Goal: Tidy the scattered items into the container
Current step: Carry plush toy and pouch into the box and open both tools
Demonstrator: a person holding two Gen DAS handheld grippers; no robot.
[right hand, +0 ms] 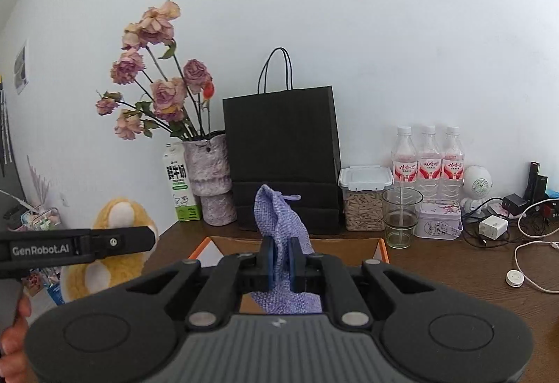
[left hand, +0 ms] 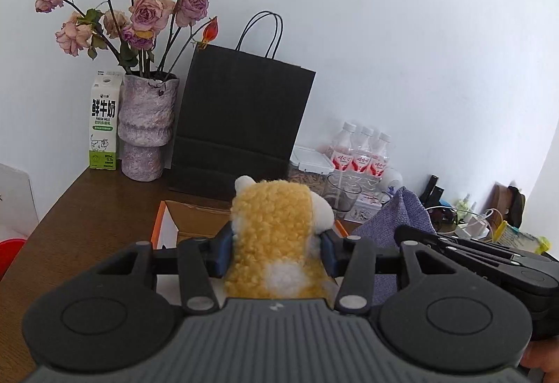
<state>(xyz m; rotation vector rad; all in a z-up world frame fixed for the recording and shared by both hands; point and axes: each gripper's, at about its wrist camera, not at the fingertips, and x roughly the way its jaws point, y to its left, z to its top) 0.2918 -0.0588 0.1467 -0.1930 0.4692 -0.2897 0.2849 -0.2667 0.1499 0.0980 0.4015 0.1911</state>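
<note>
My left gripper (left hand: 276, 252) is shut on a fluffy yellow-and-white plush toy (left hand: 276, 236), which stands up between its blue pads. The same plush toy (right hand: 115, 243) shows at the left of the right wrist view, with the left gripper's arm across it. My right gripper (right hand: 282, 262) is shut on a lilac woven drawstring pouch (right hand: 279, 226); the pouch (left hand: 394, 226) appears beside the toy. Both are held above an open cardboard box (right hand: 349, 245) with orange edges, also seen as the box (left hand: 195, 219) under the left gripper.
On the brown table (right hand: 454, 274) against the wall stand a black paper bag (right hand: 283, 156), a vase of dried roses (right hand: 209, 180), a milk carton (right hand: 180, 187), a lidded food tub (right hand: 365, 198), a glass (right hand: 401, 219), three bottles (right hand: 428, 159), a tin (right hand: 438, 220), chargers and cables (right hand: 496, 226).
</note>
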